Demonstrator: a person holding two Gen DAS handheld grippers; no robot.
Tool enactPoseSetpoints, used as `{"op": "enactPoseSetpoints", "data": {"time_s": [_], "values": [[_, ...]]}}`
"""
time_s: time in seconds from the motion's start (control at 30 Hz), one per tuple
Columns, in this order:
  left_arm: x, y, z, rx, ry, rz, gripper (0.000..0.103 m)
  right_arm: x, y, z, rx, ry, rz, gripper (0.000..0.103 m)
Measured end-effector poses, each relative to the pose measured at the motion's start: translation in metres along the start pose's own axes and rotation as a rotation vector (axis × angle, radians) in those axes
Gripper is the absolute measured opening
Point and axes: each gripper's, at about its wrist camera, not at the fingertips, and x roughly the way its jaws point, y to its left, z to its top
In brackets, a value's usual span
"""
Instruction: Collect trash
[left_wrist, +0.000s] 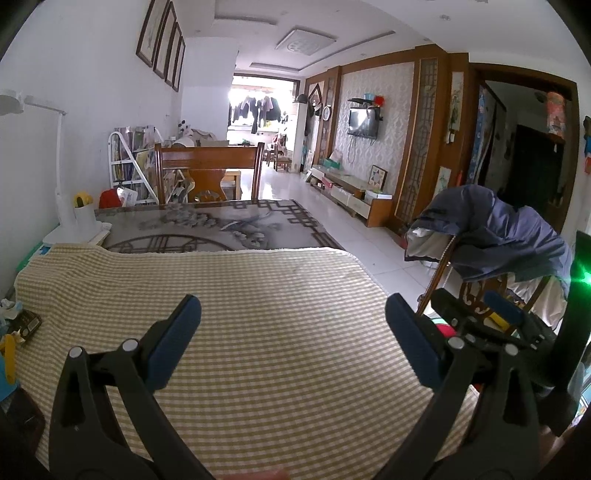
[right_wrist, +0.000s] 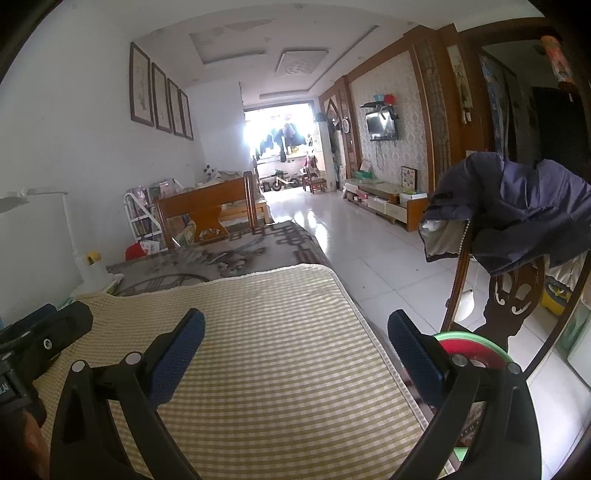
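Clearly both the left gripper (left_wrist: 293, 343) and right gripper (right_wrist: 295, 350) gape wide, empty, above the checked cloth (left_wrist: 258, 302); crumpled scraps (left_wrist: 9, 308) far left of the left gripper risk being missed.

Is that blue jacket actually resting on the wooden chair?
Touching. The right wrist view shows the blue jacket draped over the top of the wooden chair, its fabric hanging down over the carved back.

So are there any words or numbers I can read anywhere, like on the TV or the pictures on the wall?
None can be read.
Left gripper's body: white letters at the frame edge, cut off and blurred.
Framed pictures: any writing is too small.
TV: only glare.
Books on the white shelf: covers too blurred.
Hanging scroll: no legible text.
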Motion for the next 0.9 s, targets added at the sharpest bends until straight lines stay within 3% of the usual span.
{"op": "enactPoseSetpoints", "data": {"time_s": [0.73, 0.9], "values": [[0.002, 0.001, -0.005, 0.015, 0.006, -0.004, 0.098, 0.008, 0.002, -0.004, -0.009, 0.042, 0.012, 0.096], [0.000, 0.003, -0.003, 0.034, -0.016, 0.091, 0.098, 0.040, 0.015, -0.008, -0.045, 0.181, 0.066, 0.096]]}}
